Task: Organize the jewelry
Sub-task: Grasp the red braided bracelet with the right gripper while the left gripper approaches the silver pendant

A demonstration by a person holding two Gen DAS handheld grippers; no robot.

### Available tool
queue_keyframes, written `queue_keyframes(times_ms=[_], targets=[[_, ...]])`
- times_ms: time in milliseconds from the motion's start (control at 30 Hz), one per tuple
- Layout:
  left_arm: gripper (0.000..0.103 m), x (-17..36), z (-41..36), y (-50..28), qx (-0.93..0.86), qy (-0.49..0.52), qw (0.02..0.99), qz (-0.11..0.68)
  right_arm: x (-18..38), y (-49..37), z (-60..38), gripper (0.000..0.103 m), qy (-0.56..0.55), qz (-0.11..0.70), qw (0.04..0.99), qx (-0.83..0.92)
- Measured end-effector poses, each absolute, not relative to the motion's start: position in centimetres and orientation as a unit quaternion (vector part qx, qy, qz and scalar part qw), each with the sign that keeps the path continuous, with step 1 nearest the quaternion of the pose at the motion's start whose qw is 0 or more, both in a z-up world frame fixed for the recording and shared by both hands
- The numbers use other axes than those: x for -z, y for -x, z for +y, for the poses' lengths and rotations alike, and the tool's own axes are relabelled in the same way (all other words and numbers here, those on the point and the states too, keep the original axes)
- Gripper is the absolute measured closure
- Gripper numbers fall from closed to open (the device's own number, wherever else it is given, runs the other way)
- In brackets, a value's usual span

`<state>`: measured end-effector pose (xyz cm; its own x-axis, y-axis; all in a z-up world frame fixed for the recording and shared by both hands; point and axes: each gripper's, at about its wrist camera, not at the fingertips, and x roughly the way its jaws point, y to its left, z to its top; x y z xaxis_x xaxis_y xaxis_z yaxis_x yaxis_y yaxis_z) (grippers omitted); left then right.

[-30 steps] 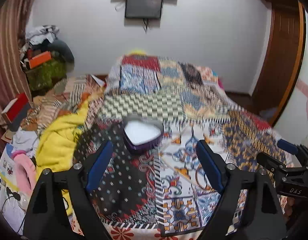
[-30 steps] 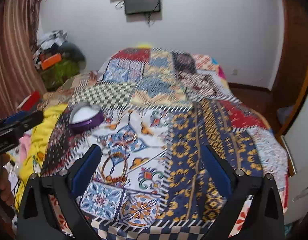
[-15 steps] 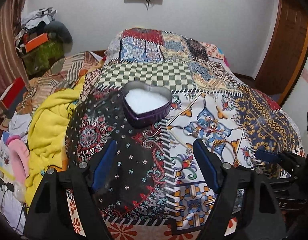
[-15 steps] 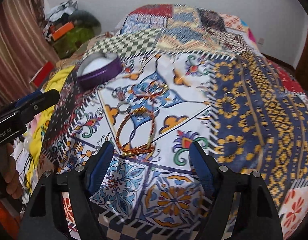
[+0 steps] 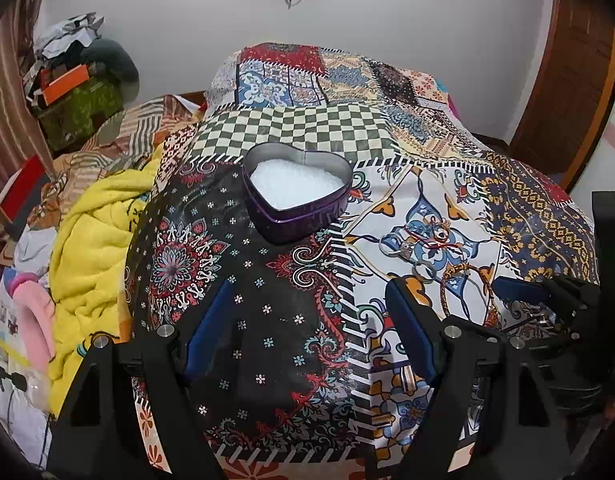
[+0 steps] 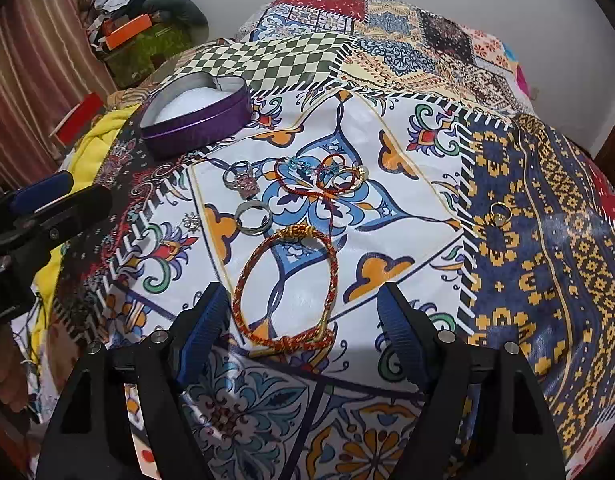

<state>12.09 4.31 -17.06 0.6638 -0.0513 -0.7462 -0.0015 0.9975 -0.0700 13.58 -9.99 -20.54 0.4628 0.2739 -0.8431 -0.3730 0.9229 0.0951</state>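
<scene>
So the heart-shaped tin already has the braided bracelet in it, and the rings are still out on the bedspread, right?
Not quite. The braided bracelet is not in the heart-shaped tin; it lies on the bedspread, just ahead of the right gripper. The tin holds only white filling. The rings are indeed still out on the bedspread. The right wrist view shows it.

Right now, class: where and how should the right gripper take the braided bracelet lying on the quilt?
Probably at the knotted near end of the bracelet, coming down from above. It lies flat as an open loop, and that end sits between the fingers of the open right gripper; the knot is its thickest part.
</scene>
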Motion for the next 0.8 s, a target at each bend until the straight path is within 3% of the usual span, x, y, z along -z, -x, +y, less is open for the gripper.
queue_keyframes(times_ms=[67,167,267,433,500,700,800], targets=[[0.024,17.3,4.4,-12.2,0.013,0.037,0.91,0.413,20.5,-13.5,-10.0,0.03,0.053,0.48,0.855,-0.191],[0.024,17.3,4.4,-12.1,0.016,0.042,0.908,0.417,20.4,-13.5,-10.2,0.04,0.056,0.473,0.859,-0.186],[0.024,17.2,4.1,-12.0,0.021,0.042,0.907,0.418,20.2,-13.5,-10.5,0.054,0.057,0.468,0.863,-0.18],[0.024,17.0,3.4,-11.7,0.038,0.044,0.904,0.424,20.0,-13.6,-11.7,0.086,0.043,0.468,0.865,-0.177],[0.024,16.9,2.9,-11.6,0.047,0.043,0.902,0.427,19.9,-13.6,-12.2,0.092,0.032,0.47,0.864,-0.179],[0.025,17.1,1.1,-11.3,0.074,0.039,0.895,0.438,19.5,-13.0,-13.5,0.093,0.008,0.467,0.867,-0.176],[0.032,17.3,0.0,-11.2,0.094,0.034,0.889,0.446,19.1,-12.6,-14.0,0.094,0.001,0.459,0.871,-0.173]])
